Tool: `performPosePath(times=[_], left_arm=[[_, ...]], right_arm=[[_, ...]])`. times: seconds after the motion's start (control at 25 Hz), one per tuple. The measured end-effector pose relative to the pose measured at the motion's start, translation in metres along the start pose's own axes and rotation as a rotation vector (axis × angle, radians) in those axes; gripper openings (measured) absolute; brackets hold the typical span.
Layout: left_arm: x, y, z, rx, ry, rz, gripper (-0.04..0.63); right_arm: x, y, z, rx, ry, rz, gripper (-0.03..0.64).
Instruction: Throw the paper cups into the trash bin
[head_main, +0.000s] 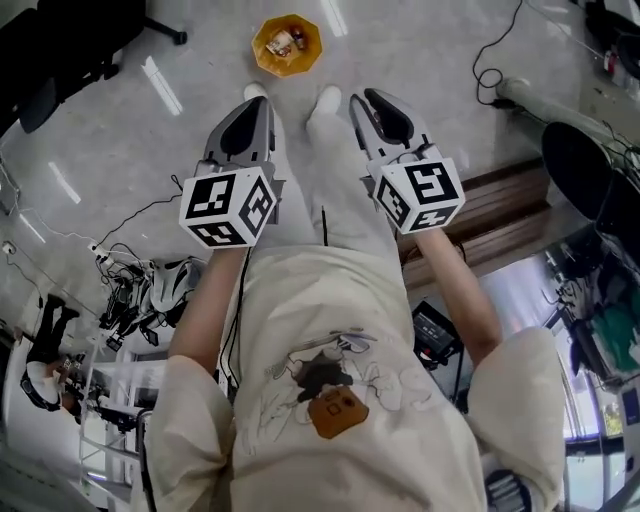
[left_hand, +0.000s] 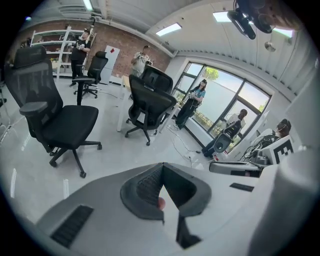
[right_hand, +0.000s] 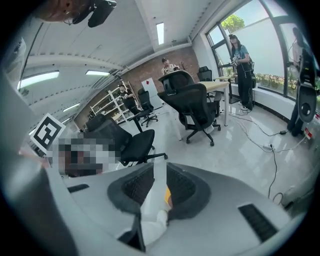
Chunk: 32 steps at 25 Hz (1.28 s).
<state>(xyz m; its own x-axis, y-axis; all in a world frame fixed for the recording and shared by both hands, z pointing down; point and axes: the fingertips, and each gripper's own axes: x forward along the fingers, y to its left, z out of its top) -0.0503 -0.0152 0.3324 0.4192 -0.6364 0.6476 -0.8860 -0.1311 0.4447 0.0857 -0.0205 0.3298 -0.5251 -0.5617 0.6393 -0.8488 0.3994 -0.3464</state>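
Head view: bin (head_main: 287, 45) on the floor at upper centre of the frame, mouth up, just beyond the shoes (head_main: 327, 98). Ahead of both grippers and between their lines, a little closer to the left gripper (head_main: 255, 103) than to the right gripper (head_main: 362, 98). Inside it a few small pale and brown things, probably the cups (head_main: 283, 42), though too small to be sure. No cup anywhere else in sight.

Left jaws clenched tip to tip on nothing. Right jaws parted by a narrow slot and empty; through the slot only white trouser leg (head_main: 335, 190) and a sliver of the yellow bin.

Judging by this, nothing in hand to drop, so likely done or in need of another cup.

Only the legs and shoes between jaws and bin. Chair (head_main: 60, 50) at upper left, cables (head_main: 130, 280) at left and bench (head_main: 510, 210) at right, all well apart from that line.
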Motion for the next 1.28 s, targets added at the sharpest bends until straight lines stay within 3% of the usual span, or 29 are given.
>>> performPosePath(times=[0.4,0.6,0.92,1.08,1.28], left_arm=[[-0.093,-0.050,0.054,0.062,-0.076,-0.046,0.006],[-0.135,-0.066,0.086,0.122,-0.145,-0.084,0.006],[-0.171,-0.095,0.097,0.167,-0.195,-0.113,0.006],[-0.176,-0.107,0.107,0.200,-0.225,-0.141,0.006],[-0.175,-0.104,0.117,0.169,-0.262,-0.145,0.006]], right_arm=[[-0.076,0.049,0.055,-0.047,-0.062,0.040,0.076],[-0.090,0.081,0.068,-0.082,-0.102,0.144,0.029],[-0.120,0.115,0.083,-0.090,-0.136,0.287,0.008],[-0.130,0.129,0.091,-0.110,-0.144,0.323,0.007],[-0.134,0.139,0.099,-0.163,-0.167,0.325,0.006]])
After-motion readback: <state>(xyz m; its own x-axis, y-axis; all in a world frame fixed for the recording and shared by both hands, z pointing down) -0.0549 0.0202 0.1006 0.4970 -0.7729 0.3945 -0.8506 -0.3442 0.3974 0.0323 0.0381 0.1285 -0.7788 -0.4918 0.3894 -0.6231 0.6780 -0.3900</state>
